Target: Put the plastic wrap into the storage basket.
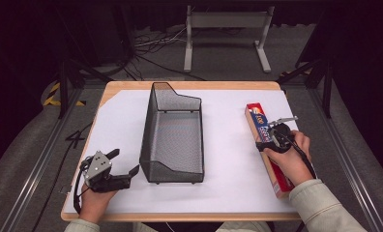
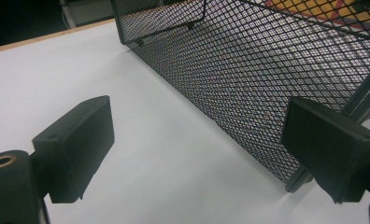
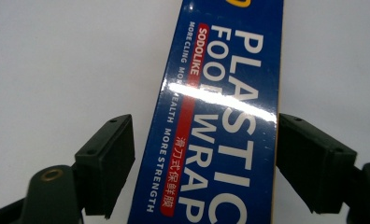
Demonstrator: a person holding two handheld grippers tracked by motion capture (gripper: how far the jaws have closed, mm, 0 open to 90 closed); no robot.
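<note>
A long blue and red plastic wrap box (image 1: 255, 115) lies lengthwise on the white sheet at the table's right side. My right gripper (image 1: 276, 134) hovers over its middle. In the right gripper view it (image 3: 206, 130) is open, one jaw on each side of the box (image 3: 220, 93), with a gap showing at the left jaw. A black wire mesh basket (image 1: 172, 133) stands empty in the middle of the table. My left gripper (image 1: 125, 161) is open near the table's front left, just beside the basket's near left corner. Its (image 2: 197, 126) jaws hold nothing, and the mesh wall (image 2: 248, 70) runs past the right jaw.
White paper (image 1: 228, 159) covers most of the wooden table (image 1: 131, 85). A metal stand (image 1: 227, 21) and loose cables (image 1: 151, 46) sit on the floor beyond the far edge. Aluminium rails (image 1: 39, 159) run along both sides of the table.
</note>
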